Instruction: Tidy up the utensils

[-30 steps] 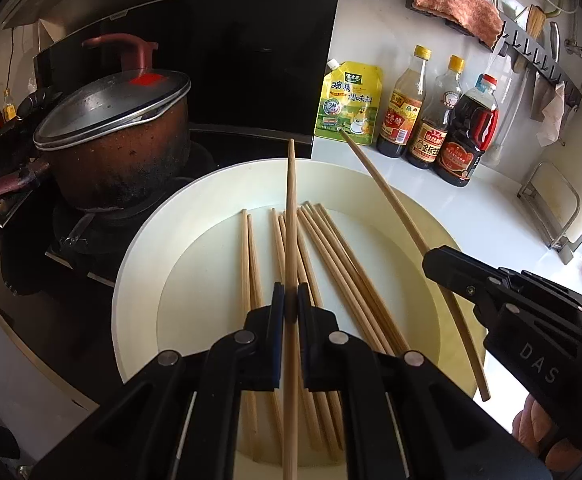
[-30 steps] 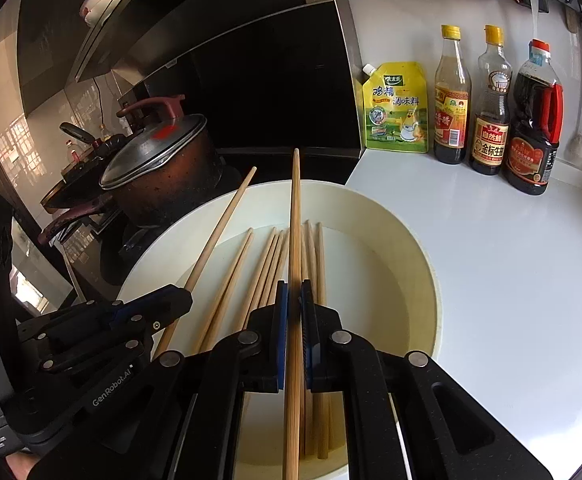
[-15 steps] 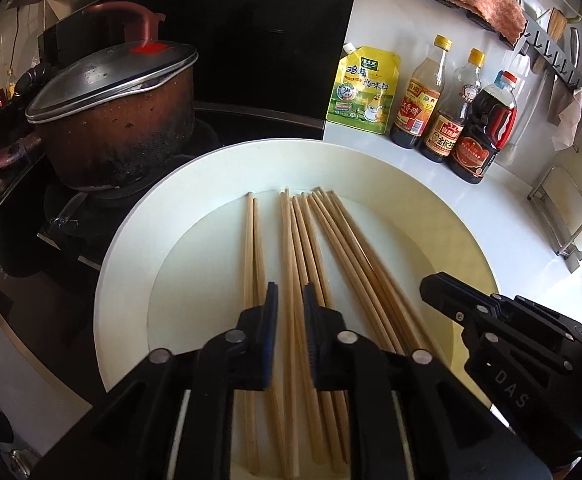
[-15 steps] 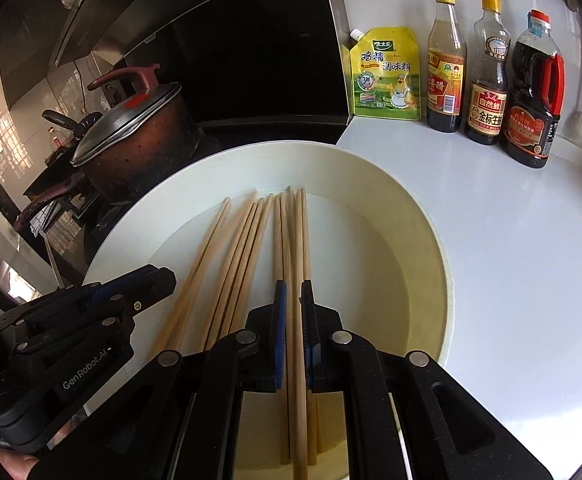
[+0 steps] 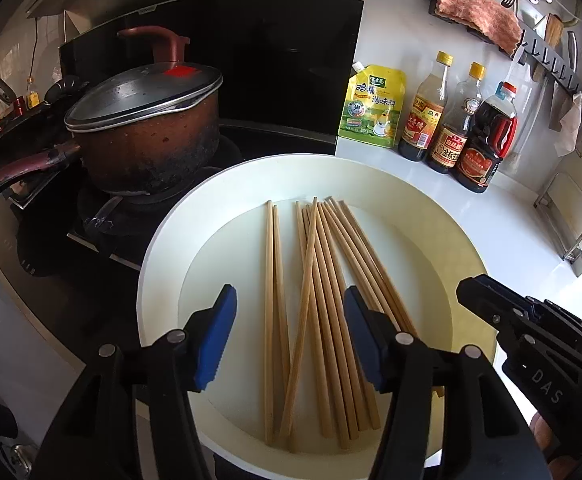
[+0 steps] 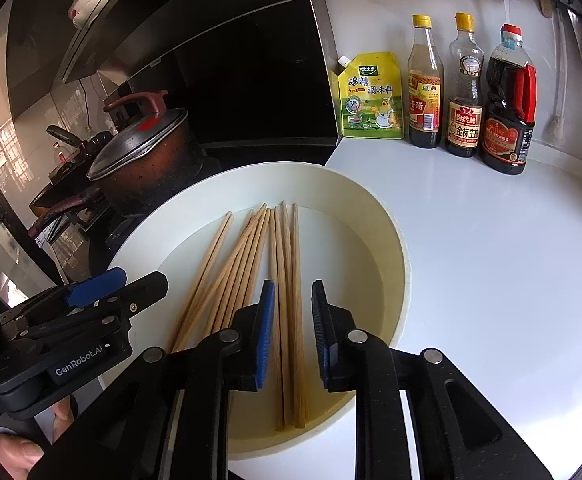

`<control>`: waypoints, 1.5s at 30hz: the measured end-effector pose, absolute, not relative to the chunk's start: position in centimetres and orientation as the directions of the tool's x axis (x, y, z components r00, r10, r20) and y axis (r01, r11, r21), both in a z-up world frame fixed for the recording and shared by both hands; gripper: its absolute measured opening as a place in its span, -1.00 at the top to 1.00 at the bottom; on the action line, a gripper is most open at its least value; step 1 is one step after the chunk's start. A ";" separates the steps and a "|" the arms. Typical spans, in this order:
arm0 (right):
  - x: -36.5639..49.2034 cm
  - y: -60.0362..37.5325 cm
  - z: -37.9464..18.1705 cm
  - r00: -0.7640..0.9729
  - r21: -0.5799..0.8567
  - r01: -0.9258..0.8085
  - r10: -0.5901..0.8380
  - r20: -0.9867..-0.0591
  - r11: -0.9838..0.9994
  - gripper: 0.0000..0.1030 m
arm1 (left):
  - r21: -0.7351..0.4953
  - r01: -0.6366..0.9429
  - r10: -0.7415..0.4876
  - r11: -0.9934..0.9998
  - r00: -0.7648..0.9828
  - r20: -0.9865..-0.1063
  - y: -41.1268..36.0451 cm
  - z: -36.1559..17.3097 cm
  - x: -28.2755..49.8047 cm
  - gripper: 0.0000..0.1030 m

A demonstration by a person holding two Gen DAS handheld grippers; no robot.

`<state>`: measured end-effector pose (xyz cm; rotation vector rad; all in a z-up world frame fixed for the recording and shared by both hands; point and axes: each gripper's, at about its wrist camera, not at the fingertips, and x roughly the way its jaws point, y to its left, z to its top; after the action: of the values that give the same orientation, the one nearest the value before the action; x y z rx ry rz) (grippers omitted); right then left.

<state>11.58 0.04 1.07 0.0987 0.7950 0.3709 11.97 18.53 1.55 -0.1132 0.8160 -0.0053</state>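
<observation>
Left gripper [image 5: 289, 344] wide open, empty, over chopsticks [image 5: 323, 304] lying in bowl [image 5: 467, 256] on counter [image 6: 491, 240]. Right gripper [image 6: 293, 332] part open, holding nothing; chopstick count maybe twelve, overlap hides some.

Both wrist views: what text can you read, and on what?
"GenRobot.AI": left hand-held gripper.
"DAS": right hand-held gripper.
"鸡精调味料": yellow pouch.
"金标生抽": middle bottle.
Labels on the vinegar bottle and the dark jug: too small to read.
</observation>
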 end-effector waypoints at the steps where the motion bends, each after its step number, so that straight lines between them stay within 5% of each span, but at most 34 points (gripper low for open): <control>1: 11.4 -0.1 1.1 0.642 0.223 -0.286 0.359 -0.677 0.932 0.59 | -0.101 -0.039 -0.047 0.994 0.686 -0.726 18.5 1.6 11.7 -0.08; 24: 7.9 -3.3 1.3 0.703 0.190 -0.229 0.297 -0.646 0.955 -0.03 | -0.042 -0.080 0.030 0.996 0.724 -0.689 17.0 3.5 8.4 -0.62; 33: 7.7 -3.6 1.5 0.712 0.180 -0.222 0.286 -0.642 0.958 -0.10 | -0.034 -0.085 0.039 0.996 0.728 -0.684 16.8 3.6 8.2 -0.85; 45: 7.5 -3.6 1.3 0.710 0.184 -0.222 0.288 -0.643 0.958 -0.11 | -0.051 -0.108 0.044 0.993 0.730 -0.682 17.3 3.7 8.1 -0.87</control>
<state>7.53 -3.57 1.31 0.0956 0.7289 0.2834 8.07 17.31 3.66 -0.0895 0.7483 0.0842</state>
